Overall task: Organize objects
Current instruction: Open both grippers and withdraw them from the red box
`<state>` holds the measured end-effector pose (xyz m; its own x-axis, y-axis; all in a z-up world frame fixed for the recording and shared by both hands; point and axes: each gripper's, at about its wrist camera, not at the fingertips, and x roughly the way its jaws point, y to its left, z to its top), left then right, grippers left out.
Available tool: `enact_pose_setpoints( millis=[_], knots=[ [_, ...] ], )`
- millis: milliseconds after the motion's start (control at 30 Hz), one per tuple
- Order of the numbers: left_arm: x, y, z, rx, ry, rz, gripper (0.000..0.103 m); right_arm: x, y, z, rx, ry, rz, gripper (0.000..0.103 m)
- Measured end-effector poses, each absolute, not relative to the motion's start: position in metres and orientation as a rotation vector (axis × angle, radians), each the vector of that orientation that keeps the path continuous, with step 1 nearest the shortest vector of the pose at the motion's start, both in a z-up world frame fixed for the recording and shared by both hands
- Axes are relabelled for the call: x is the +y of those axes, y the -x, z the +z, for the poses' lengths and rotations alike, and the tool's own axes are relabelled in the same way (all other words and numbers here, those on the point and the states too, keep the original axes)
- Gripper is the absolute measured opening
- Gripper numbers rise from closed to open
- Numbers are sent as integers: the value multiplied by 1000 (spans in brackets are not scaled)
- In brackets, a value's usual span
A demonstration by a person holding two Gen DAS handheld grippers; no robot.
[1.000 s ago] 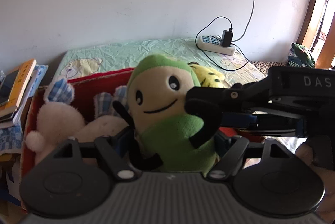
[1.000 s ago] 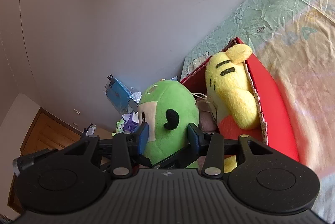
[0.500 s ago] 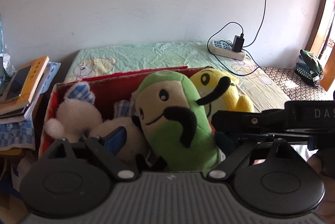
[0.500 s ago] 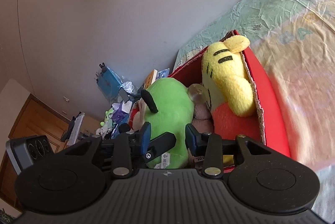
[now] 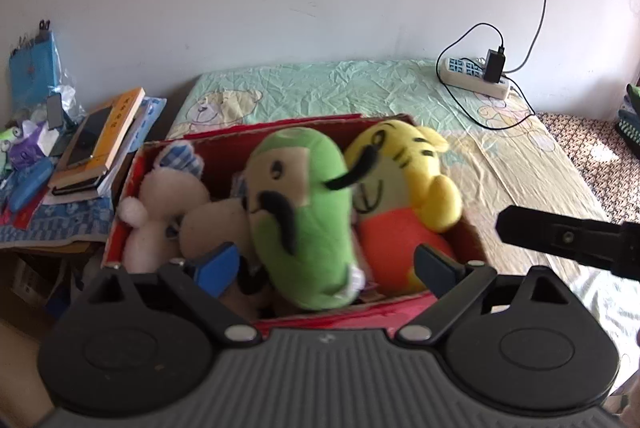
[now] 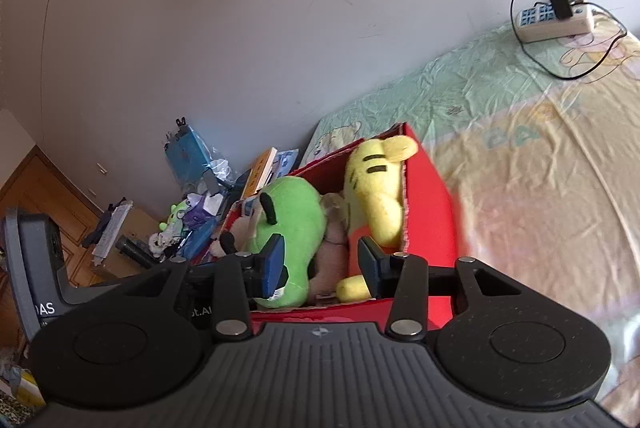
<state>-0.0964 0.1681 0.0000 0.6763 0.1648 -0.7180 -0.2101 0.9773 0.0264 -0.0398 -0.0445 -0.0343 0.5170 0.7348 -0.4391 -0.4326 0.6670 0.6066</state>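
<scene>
A red cardboard box (image 5: pixel 132 187) stands on the bed. In it a green plush (image 5: pixel 304 211) lies between a white bunny plush (image 5: pixel 160 199) and a yellow tiger plush (image 5: pixel 400 187). My left gripper (image 5: pixel 326 268) hovers over the box's near edge, its jaws opening wide; the green plush shows between them but the pads do not touch it. My right gripper (image 6: pixel 322 264) is also opening above the box (image 6: pixel 432 211), clear of the green plush (image 6: pixel 292 211) and the tiger (image 6: pixel 376 187). One of the right gripper's fingers (image 5: pixel 560 240) reaches in from the right.
A stack of books with a phone (image 5: pixel 100 139) sits on a cluttered side table left of the box. A power strip (image 5: pixel 476 77) with a charger and cable lies at the bed's far right. The wall runs close behind the bed.
The green plush, held up by both grippers a second ago, now lies in the box. Both grippers have let go, opened and drawn back and upward.
</scene>
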Motion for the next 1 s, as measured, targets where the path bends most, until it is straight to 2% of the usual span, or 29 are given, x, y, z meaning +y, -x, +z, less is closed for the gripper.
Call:
enact_pose_setpoints(
  millis=[467, 533, 633, 867, 1000],
  knots=[
    [60, 101, -21, 887, -31, 269, 95, -113, 68, -39, 763, -267, 539, 46],
    [55, 103, -22, 898, -41, 282, 102, -115, 70, -40, 770, -251, 521, 48],
    [49, 105, -23, 909, -53, 301, 102, -117, 71, -42, 790, -238, 479, 49],
    [50, 109, -35, 969, -43, 347, 102, -116, 70, -51, 829, -198, 360, 64],
    [54, 109, -40, 999, -14, 350, 102, -111, 70, -51, 839, -130, 305, 79]
  ],
)
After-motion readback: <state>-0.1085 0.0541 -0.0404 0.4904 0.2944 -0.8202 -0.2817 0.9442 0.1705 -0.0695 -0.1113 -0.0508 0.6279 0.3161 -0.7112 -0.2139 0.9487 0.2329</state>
